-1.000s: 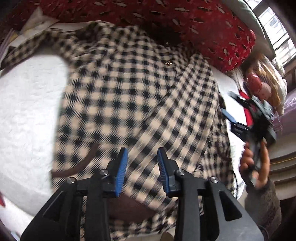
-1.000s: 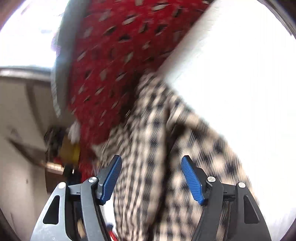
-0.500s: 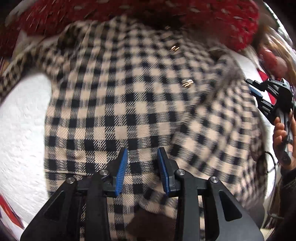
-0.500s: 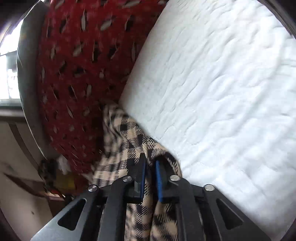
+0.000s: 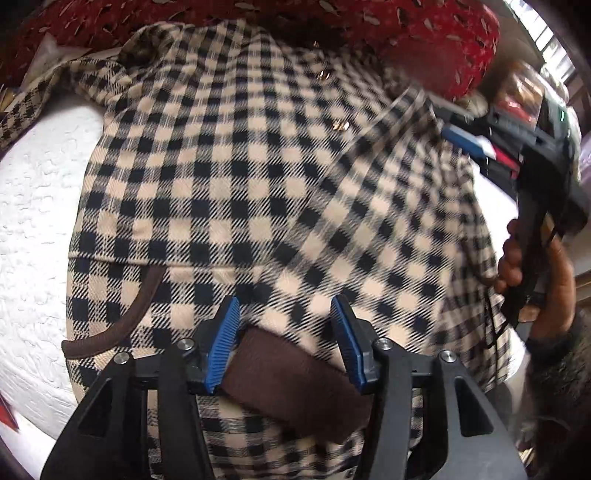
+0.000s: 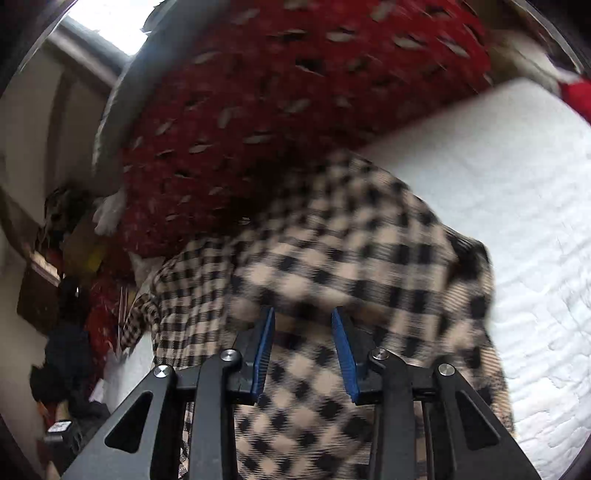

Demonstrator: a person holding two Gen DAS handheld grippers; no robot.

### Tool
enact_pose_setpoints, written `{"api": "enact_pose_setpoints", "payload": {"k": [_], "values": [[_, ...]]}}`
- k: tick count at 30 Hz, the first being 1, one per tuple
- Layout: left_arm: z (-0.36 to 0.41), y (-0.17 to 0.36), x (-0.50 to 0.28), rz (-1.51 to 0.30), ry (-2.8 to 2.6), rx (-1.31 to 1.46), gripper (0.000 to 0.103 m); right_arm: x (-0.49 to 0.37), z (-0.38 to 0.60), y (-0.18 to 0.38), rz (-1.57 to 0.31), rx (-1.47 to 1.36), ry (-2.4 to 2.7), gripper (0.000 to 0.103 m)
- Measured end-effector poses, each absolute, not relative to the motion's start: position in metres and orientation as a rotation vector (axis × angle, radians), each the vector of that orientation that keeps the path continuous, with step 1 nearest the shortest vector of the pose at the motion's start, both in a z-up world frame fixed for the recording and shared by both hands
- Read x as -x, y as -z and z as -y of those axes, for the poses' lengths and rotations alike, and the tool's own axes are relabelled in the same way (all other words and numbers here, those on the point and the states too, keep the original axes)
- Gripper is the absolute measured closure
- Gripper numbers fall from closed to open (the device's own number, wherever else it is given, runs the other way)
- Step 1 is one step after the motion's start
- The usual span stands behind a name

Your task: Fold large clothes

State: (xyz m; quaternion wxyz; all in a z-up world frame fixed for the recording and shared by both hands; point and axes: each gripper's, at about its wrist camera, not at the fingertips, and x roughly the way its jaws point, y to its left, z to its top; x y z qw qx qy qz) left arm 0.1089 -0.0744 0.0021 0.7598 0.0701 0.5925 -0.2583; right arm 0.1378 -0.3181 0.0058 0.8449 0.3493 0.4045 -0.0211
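A large beige-and-black checked garment (image 5: pixel 266 177) with brown trim lies spread on a white quilted bed (image 5: pixel 33 206). A sleeve is folded diagonally across its front. My left gripper (image 5: pixel 284 343) is open just above the garment's lower part, with a brown cuff (image 5: pixel 295 380) between its blue pads. My right gripper (image 6: pixel 303 354) is open over a bunched fold of the same garment (image 6: pixel 354 258); it also shows in the left wrist view (image 5: pixel 469 144) at the right edge, held by a hand.
A red patterned blanket or cushion (image 5: pixel 406 33) lies along the far side of the bed, also in the right wrist view (image 6: pixel 280 110). White quilt (image 6: pixel 517 206) stretches to the right. Clutter (image 6: pixel 66 295) sits beside the bed at the left.
My right gripper was shut on the garment half a second ago and is now open, with the fabric lying over the body. My left gripper has opened wider and sits nearer the brown cuff.
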Motion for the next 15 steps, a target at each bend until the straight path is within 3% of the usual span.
{"api": "enact_pose_setpoints", "payload": {"k": [2,4,10,13,15], "values": [[0.062,0.002,-0.116,-1.314,0.55,-0.137,0.053,-0.161,0.294,0.009,-0.974,-0.684,-0.031,0.05],[0.034,-0.009,-0.128,-1.321,0.557,-0.021,0.053,-0.179,0.277,0.021,-1.1,-0.581,0.015,0.054],[-0.085,-0.05,-0.218,-1.202,0.347,0.245,0.053,-0.2,0.231,-0.005,-0.929,-0.589,-0.098,0.053],[-0.146,-0.057,-0.282,-1.187,0.196,0.346,0.052,-0.218,0.203,0.035,-1.042,-0.583,-0.151,0.049],[-0.189,-0.058,-0.315,-1.194,0.108,0.428,0.052,-0.212,0.19,0.045,-0.967,-0.513,-0.118,0.048]]}}
